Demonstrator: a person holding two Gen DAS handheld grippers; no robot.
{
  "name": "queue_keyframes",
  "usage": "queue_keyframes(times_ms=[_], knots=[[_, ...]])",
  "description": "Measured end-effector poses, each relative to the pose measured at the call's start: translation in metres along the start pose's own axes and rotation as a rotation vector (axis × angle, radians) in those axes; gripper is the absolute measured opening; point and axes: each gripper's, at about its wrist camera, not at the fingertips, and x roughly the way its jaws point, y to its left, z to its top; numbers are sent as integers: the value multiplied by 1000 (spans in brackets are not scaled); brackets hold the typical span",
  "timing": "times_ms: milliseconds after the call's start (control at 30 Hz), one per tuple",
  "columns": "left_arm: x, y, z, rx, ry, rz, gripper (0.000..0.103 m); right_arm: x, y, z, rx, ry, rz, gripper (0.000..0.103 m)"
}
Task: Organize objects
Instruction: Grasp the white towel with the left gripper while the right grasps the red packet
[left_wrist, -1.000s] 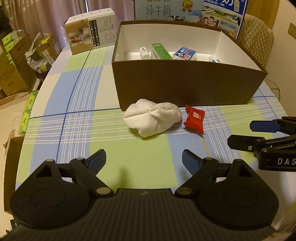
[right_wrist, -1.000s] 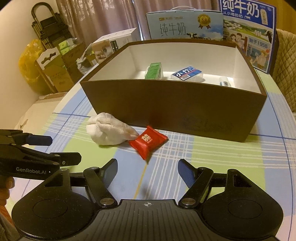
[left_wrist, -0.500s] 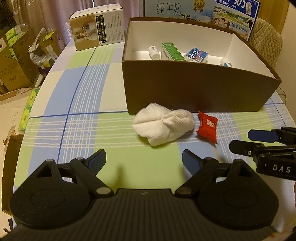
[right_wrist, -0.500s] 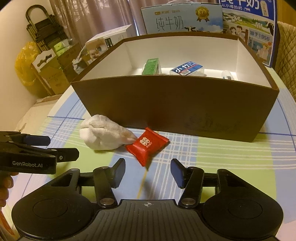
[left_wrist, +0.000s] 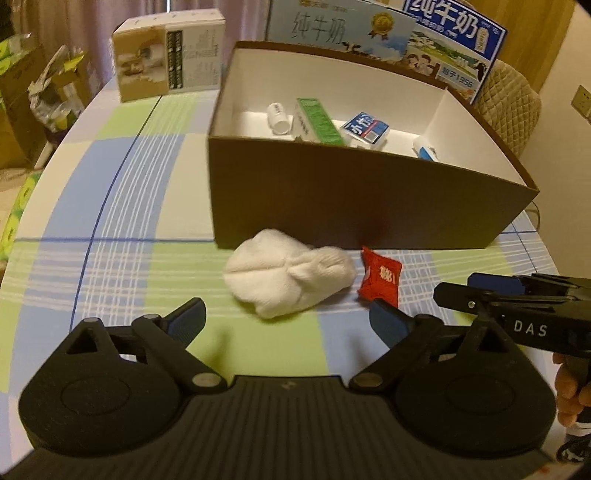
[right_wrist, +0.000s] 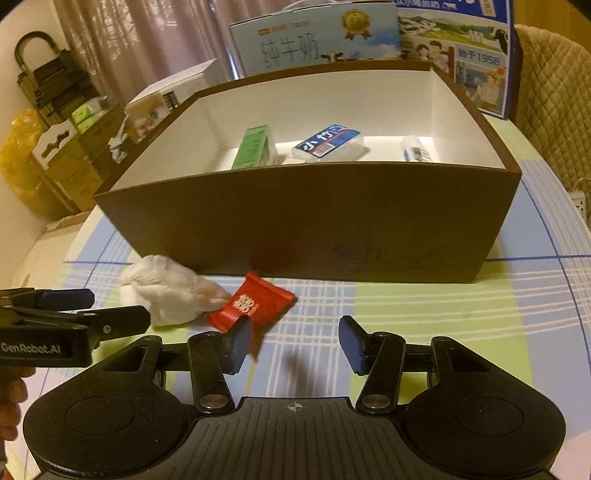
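- The table (left_wrist: 110, 206) under both of your grippers wears a checked cloth in green, blue and white.
- Ahead of both sets of jaws stands a large brown box (left_wrist: 351, 206), open at the top and white inside. Its near wall faces you.
- Inside the box, beyond the jaws, lie a green carton (right_wrist: 255, 147), a blue-and-white packet (right_wrist: 328, 142), a small white bottle (left_wrist: 277, 118) and a white tube (right_wrist: 415, 149) against the right wall.
- Behind the box, two milk cartons (right_wrist: 317, 40) with blue print stand upright. A beige product box (left_wrist: 168, 59) sits far ahead and left of your left jaws.
- Your left gripper (left_wrist: 288, 314) is spreading its jaws wider, and nothing is between them. The bundled white cloth (left_wrist: 288, 280) lies on the table just ahead of the gap, near the box's front wall.
- Your right gripper (right_wrist: 295, 345) holds its jaws partly apart, gripping nothing. In the left wrist view its fingers come in from the right, with a hand (left_wrist: 570, 387) behind them.
- A red snack packet (right_wrist: 251, 306) lies flat just ahead of your right gripper's left finger, which covers one corner of it in the right wrist view. The packet is just right of the cloth; you cannot tell whether they touch.
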Motion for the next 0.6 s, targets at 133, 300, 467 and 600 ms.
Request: queue_keyframes(times_ms=[133, 300, 467, 600], knots=[[10, -7, 5, 23, -29, -8, 96, 8, -8, 6, 22, 0, -21, 50], [21, -5, 10, 3, -27, 7, 97, 13, -13, 9, 54, 9, -26, 50], [32, 8, 17, -76, -23, -14, 98, 14, -13, 9, 57, 4, -19, 50], [41, 14, 20, -118, -18, -29, 98, 18, -14, 9, 69, 19, -18, 50]])
